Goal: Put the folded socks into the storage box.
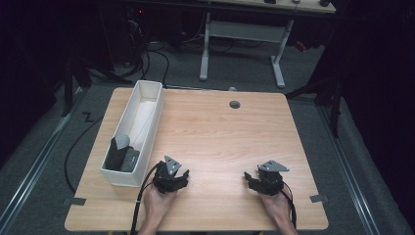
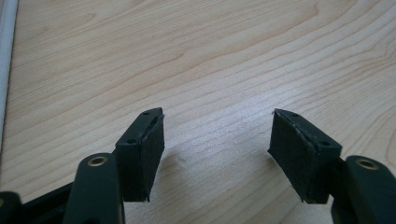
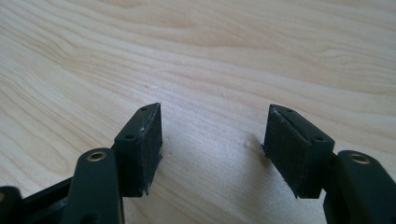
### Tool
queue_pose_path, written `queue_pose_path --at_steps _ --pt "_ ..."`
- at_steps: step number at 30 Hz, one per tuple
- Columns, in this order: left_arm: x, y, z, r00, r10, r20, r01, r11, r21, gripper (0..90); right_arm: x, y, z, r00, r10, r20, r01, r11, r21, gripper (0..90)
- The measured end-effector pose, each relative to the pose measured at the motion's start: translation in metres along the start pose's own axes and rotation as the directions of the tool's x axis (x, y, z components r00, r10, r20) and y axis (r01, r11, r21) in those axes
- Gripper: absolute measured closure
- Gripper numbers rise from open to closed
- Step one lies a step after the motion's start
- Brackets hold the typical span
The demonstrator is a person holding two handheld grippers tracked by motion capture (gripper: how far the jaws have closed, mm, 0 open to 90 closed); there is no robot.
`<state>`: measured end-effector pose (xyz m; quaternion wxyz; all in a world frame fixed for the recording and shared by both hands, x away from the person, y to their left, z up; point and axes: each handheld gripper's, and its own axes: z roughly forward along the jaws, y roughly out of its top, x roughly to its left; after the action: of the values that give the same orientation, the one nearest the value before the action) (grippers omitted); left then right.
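Both grippers rest low over the wooden table (image 1: 220, 132) near its front edge, each in one of the person's hands. My left gripper (image 1: 184, 176) stands open just right of the white bin's near end; in the left gripper view its jaws (image 2: 217, 140) are spread over bare wood with nothing between them. My right gripper (image 1: 250, 178) sits at the front right, also open. In the right gripper view its pads (image 3: 212, 135) are wide apart above the wood grain and hold nothing.
A long white bin (image 1: 154, 129) lies along the table's left side, with dark and grey items (image 1: 122, 154) at its near end and something white farther in. Its edge shows in the left gripper view (image 2: 5, 70). A round grommet (image 1: 235, 104) sits near the far edge.
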<state>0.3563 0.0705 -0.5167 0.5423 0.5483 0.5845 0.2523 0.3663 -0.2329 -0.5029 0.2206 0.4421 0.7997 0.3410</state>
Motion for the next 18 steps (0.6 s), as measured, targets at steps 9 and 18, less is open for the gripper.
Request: queue_pose_path --at_steps 9,18 --pt "0.0062 0.0024 0.0033 0.9987 -0.044 -0.026 0.045 0.9981 0.041 29.1 -0.0029 -0.0003 0.0007 0.9994 0.029 -0.019 -0.029 0.9994 0.017 34.0" --pt "0.0063 0.0025 0.0033 0.9986 -0.046 -0.027 0.047 0.998 0.041 28.6 -0.0031 -0.0004 0.0007 0.9994 0.028 -0.019 -0.028 0.9995 0.016 34.0"
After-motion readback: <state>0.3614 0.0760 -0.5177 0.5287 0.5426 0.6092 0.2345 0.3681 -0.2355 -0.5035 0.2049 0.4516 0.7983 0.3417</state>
